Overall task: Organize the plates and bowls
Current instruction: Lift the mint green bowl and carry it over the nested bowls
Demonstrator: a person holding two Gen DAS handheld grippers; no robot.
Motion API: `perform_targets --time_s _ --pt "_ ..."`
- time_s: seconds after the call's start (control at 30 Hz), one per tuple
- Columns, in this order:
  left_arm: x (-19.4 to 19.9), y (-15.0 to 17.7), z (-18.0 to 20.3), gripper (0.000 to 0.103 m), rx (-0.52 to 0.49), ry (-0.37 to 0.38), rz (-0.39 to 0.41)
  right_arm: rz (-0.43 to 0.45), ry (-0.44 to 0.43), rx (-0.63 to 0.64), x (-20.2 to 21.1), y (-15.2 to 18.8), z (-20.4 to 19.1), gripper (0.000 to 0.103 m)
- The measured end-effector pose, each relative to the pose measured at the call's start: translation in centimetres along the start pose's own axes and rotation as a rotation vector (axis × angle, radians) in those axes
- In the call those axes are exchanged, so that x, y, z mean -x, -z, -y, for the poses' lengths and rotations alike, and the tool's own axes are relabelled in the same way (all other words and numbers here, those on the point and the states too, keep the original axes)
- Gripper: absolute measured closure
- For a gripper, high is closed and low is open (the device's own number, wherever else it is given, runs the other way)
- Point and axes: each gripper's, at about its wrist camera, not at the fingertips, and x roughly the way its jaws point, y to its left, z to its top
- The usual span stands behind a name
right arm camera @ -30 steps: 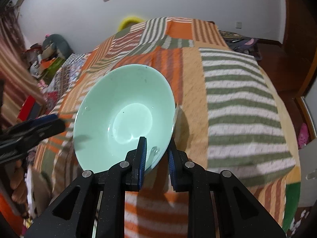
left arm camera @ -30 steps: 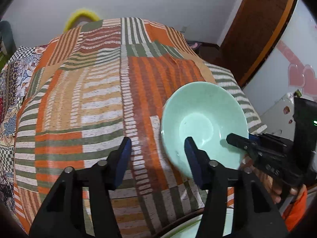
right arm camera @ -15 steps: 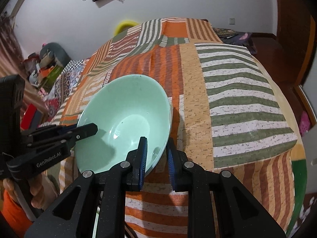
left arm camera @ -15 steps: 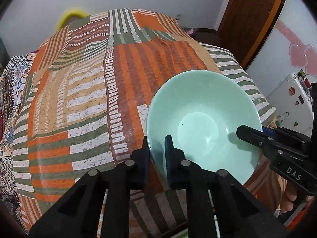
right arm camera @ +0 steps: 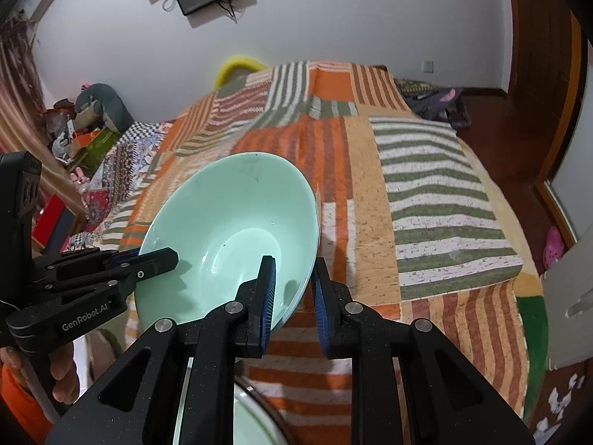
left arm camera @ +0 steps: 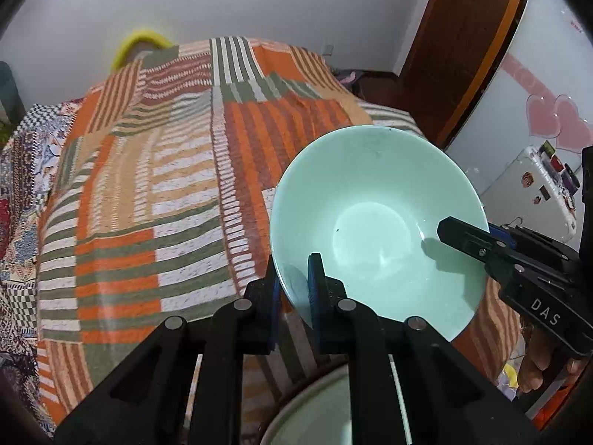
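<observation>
A mint green bowl point(left arm camera: 374, 218) is held tilted above a bed with a striped patchwork cover point(left arm camera: 155, 193). My left gripper point(left arm camera: 294, 278) is shut on the bowl's near left rim. In the right wrist view the bowl point(right arm camera: 229, 230) shows again. My right gripper point(right arm camera: 292, 289) straddles its right rim with the jaws slightly apart, blue pads point(right arm camera: 267, 296) off the rim. The right gripper also shows in the left wrist view point(left arm camera: 467, 239), and the left one in the right wrist view point(right arm camera: 155, 259).
More pale green dishware sits just below the grippers point(left arm camera: 318, 411), also in the right wrist view point(right arm camera: 237, 419). A wooden door point(left arm camera: 459, 44) and a white appliance point(left arm camera: 530, 193) stand right of the bed. Clutter lies at the left point(right arm camera: 85, 126).
My left gripper closed on the bowl's rim. My right gripper, shut on the opposite rim before, has now opened slightly. The bowl has tilted and risen a little.
</observation>
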Motion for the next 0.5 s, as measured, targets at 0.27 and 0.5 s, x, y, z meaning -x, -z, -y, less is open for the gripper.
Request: perform_targets --time_s 0.27,0.5 --pt "6.1 1.8 -0.7 0.09 0.024 0.004 0.081 0.055 -0.021 0.046 2.8 0.0 -3.0 0.085" --pt "11.1 3.9 -1.6 0.09 0.043 -0.003 0.145 0.096 -0.053 0.073 5.0 0.4 -5.8 0.085"
